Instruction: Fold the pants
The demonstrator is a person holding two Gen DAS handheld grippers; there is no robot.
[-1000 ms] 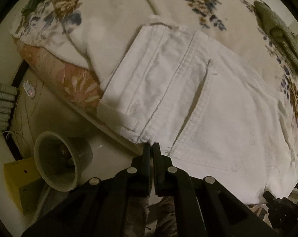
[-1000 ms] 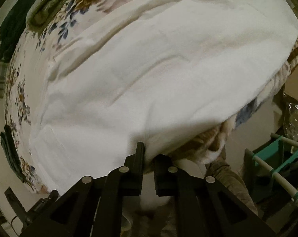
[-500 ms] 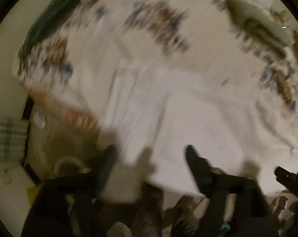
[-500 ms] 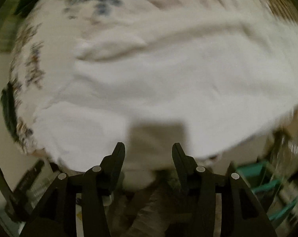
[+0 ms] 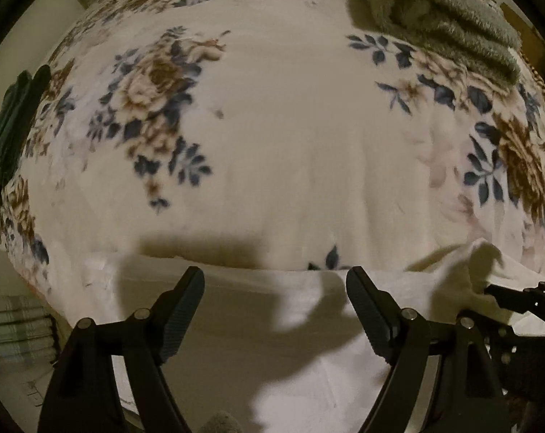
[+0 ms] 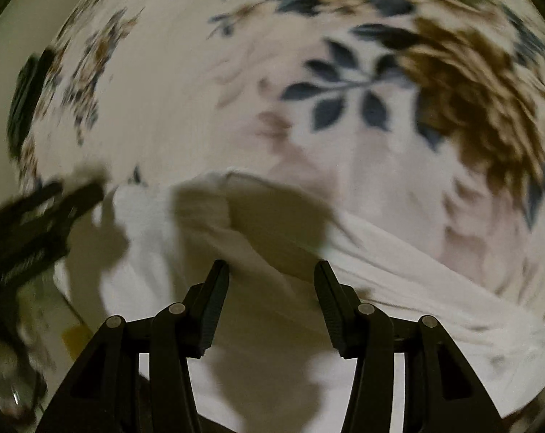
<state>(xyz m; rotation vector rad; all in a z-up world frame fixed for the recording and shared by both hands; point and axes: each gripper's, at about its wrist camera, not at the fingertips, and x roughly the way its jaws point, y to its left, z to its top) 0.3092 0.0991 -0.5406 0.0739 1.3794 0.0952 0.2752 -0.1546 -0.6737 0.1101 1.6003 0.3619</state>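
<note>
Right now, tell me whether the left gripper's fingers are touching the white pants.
Cannot tell. In the left wrist view the left gripper is open, with the white pants below and between its fingers, gripping nothing; whether the tips touch the cloth is unclear.

pants (image 5: 308,342) cut off bottom, blanket (image 6: 453,90) blurred

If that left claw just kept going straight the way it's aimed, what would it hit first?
Most likely the white pants, which lie spread right under the open left gripper, near their far edge. Depth is hard to judge; slightly farther on it would meet the floral blanket instead.
</note>
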